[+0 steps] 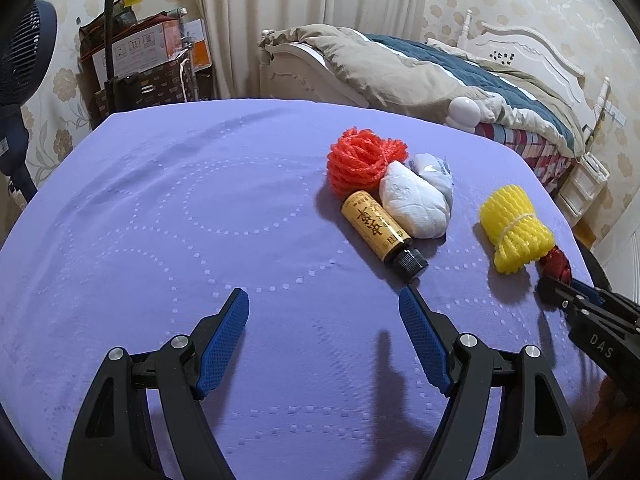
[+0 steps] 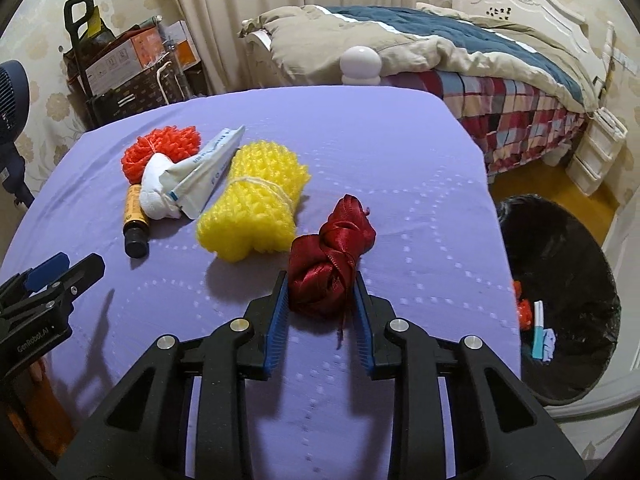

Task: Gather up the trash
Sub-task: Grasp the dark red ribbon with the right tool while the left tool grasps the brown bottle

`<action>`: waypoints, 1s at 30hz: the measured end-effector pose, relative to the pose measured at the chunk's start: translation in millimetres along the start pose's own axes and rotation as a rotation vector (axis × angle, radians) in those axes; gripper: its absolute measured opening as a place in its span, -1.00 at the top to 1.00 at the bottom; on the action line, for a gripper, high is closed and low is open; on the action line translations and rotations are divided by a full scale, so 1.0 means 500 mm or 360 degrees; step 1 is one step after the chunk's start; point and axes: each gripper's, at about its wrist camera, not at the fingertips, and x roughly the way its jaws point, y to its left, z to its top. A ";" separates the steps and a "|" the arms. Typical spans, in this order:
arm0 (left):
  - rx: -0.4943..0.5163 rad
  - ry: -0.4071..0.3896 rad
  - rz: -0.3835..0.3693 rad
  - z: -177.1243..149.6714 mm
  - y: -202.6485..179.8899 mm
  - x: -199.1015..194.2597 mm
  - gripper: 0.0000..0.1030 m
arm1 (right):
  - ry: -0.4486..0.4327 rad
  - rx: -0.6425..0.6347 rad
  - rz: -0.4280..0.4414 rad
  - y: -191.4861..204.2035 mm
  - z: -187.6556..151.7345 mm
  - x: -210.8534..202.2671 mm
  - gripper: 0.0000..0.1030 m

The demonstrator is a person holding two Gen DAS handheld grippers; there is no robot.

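The right hand-held gripper (image 2: 320,280) is pinching a dark red ribbon bundle (image 2: 334,256), with a blue pad pressed against each side of its near end; the rest of the bundle lies on the purple tabletop (image 2: 400,152) and points toward 1 o'clock. Just beside it at 10 o'clock lies a yellow foam net (image 2: 252,208), tied round the middle with pale string. Farther toward 10 o'clock sits a tight cluster: a crumpled white tissue (image 2: 158,188), a squeezed tube (image 2: 208,168) lying across it, an orange foam net (image 2: 160,144) behind, and a small amber bottle (image 2: 136,220) with a black cap pointing toward the camera. Off the tabletop's edge at 3 o'clock stands a bin lined with a black bag (image 2: 568,248), with a few scraps already lying in it. The left hand-held gripper (image 1: 324,292) hangs above bare purple cloth with its jaws spread wide and nothing between them; from its view the bottle's cap lies near its right fingertip at 1 o'clock, not touching it. A bed (image 1: 440,68) with a rumpled quilt stands behind the tabletop.
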 end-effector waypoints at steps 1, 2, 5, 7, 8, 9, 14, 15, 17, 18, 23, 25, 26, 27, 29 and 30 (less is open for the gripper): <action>0.0004 0.0000 0.0002 -0.001 -0.001 0.000 -0.46 | -0.0002 0.0003 -0.0006 -0.003 -0.001 -0.001 0.44; 0.0005 0.0001 0.0002 0.000 -0.002 0.001 -0.46 | -0.0003 0.0007 -0.0007 -0.006 -0.002 -0.002 0.44; -0.0001 0.0003 -0.0002 0.001 -0.005 0.003 -0.46 | -0.0004 0.0025 -0.0015 -0.017 -0.002 -0.003 0.44; 0.0000 0.0005 -0.0007 0.002 -0.010 0.005 -0.46 | -0.0004 0.0031 -0.0016 -0.023 -0.003 -0.004 0.44; 0.0001 0.0006 -0.0011 0.003 -0.013 0.007 -0.46 | -0.0003 0.0032 -0.0015 -0.025 -0.003 -0.004 0.44; 0.0001 0.0007 -0.0015 0.005 -0.015 0.009 -0.46 | 0.0002 0.0031 -0.0010 -0.026 -0.002 -0.003 0.42; 0.0003 -0.0001 -0.0036 0.016 -0.033 0.015 -0.46 | -0.0014 0.0060 -0.0007 -0.033 -0.001 -0.004 0.09; 0.0003 -0.0003 -0.0039 0.019 -0.037 0.016 -0.46 | -0.0014 0.0065 -0.0004 -0.033 -0.001 -0.004 0.02; 0.0004 -0.0003 -0.0036 0.025 -0.045 0.022 -0.49 | -0.0014 0.0071 0.0002 -0.035 0.002 -0.002 -0.03; 0.0005 -0.0003 -0.0032 0.029 -0.048 0.026 -0.49 | -0.0012 0.0070 0.0002 -0.035 0.003 0.000 -0.04; 0.0021 -0.0011 0.0029 0.050 -0.061 0.048 -0.49 | -0.0008 0.0063 0.0007 -0.033 0.007 0.007 -0.06; 0.0007 0.0018 0.0065 0.057 -0.056 0.062 -0.49 | -0.0009 0.0066 0.0012 -0.034 0.008 0.009 -0.07; -0.0009 0.0041 0.0065 0.059 -0.052 0.067 -0.49 | -0.0009 0.0068 0.0016 -0.035 0.008 0.009 -0.08; -0.0026 0.0062 0.0059 0.060 -0.047 0.072 -0.49 | -0.0009 0.0069 0.0018 -0.035 0.009 0.010 -0.08; -0.0060 0.0093 0.0049 0.061 -0.036 0.077 -0.49 | -0.0009 0.0066 0.0021 -0.034 0.009 0.011 -0.10; -0.0066 0.0101 0.0046 0.060 -0.032 0.077 -0.49 | -0.0010 0.0062 0.0020 -0.033 0.008 0.011 -0.12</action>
